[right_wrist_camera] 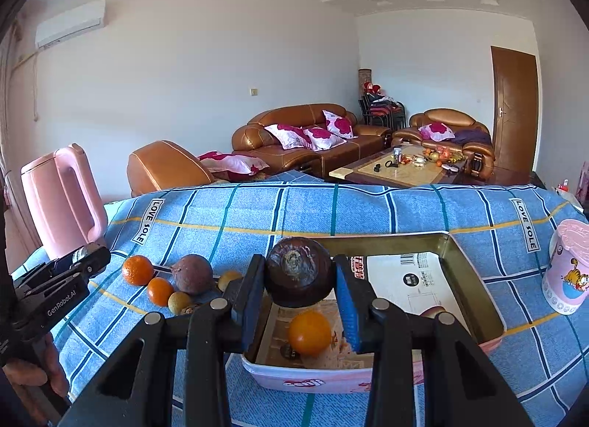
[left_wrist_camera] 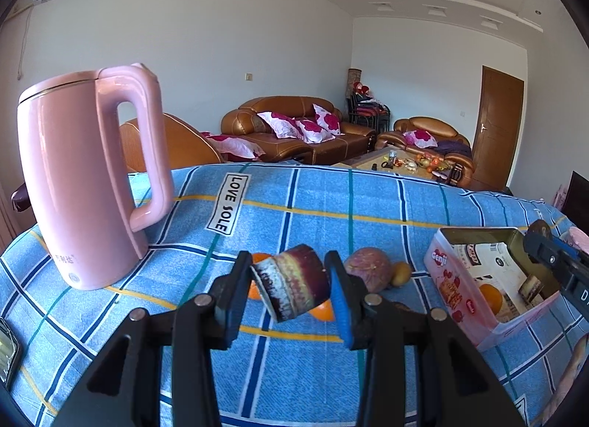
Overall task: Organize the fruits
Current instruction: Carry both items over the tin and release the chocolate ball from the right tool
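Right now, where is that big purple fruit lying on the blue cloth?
In the right wrist view the purple fruit lies left of the tin box, among the small oranges on the checked cloth.

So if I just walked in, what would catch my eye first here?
Probably the two black claws, each clamped on a dark chunk of sugarcane: the left claw holds its banded piece over the blue checked cloth, and the right claw holds its piece above the open pink tin, where an orange already lies. Next, the tall pink kettle at the left.
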The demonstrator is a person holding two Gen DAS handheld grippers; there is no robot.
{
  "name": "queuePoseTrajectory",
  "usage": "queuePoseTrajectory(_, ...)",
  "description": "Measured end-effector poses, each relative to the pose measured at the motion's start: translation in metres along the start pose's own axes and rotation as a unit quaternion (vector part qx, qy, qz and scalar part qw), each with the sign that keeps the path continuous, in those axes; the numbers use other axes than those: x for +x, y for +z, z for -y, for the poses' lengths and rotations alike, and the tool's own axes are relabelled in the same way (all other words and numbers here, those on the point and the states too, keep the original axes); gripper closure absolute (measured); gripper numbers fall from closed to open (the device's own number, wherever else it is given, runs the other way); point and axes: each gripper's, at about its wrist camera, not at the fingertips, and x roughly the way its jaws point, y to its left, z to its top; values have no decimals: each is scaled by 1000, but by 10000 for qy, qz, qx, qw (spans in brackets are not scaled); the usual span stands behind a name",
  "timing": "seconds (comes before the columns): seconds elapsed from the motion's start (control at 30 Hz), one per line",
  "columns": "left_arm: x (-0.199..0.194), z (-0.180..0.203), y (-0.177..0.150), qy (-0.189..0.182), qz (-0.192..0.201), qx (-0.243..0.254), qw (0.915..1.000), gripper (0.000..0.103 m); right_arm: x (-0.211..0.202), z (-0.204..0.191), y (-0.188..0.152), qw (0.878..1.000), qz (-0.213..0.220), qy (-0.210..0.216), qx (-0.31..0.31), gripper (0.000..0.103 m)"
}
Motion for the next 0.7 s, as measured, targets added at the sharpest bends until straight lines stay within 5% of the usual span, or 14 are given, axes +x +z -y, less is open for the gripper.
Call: queuePoseTrajectory(0.7,3,77,4,-407,-7,266,9988,61,-6,66,8,9988,115,-427,208,64)
